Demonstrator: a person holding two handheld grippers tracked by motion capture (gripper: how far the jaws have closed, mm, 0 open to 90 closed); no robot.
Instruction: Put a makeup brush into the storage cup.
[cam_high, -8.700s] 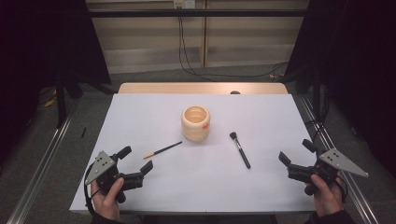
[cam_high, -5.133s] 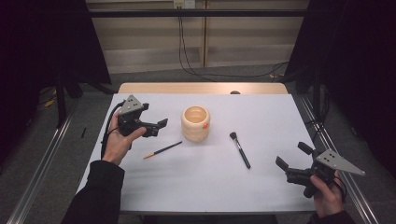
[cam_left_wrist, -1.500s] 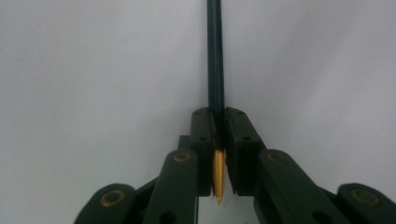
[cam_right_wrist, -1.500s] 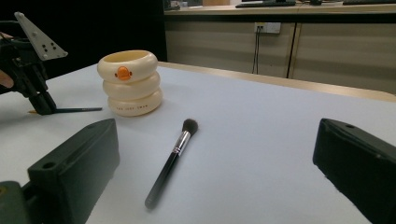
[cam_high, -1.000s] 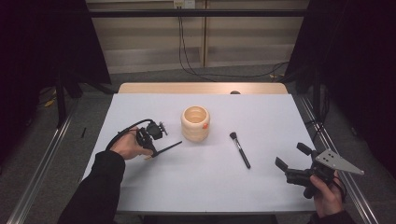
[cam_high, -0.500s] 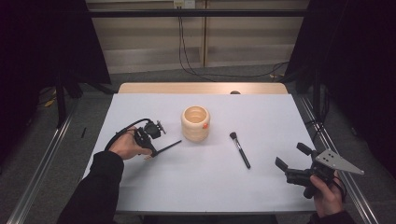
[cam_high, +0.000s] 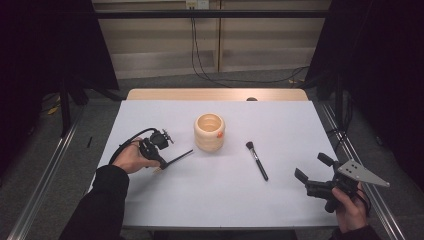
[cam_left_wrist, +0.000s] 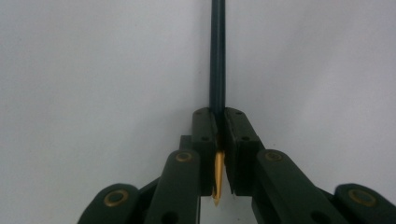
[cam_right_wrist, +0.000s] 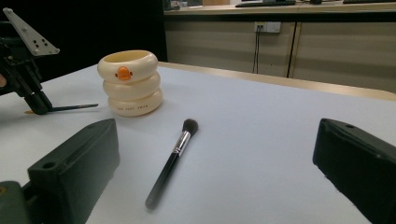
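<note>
Two tools: left tool (cam_high: 159, 159) clenched on thin brush (cam_left_wrist: 217, 70), right tool (cam_high: 312, 176) released near table (cam_high: 150, 110) edge.

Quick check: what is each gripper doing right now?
Left gripper: shut on the thin dark brush, near its orange end.
Right gripper: open, holding nothing.
</note>
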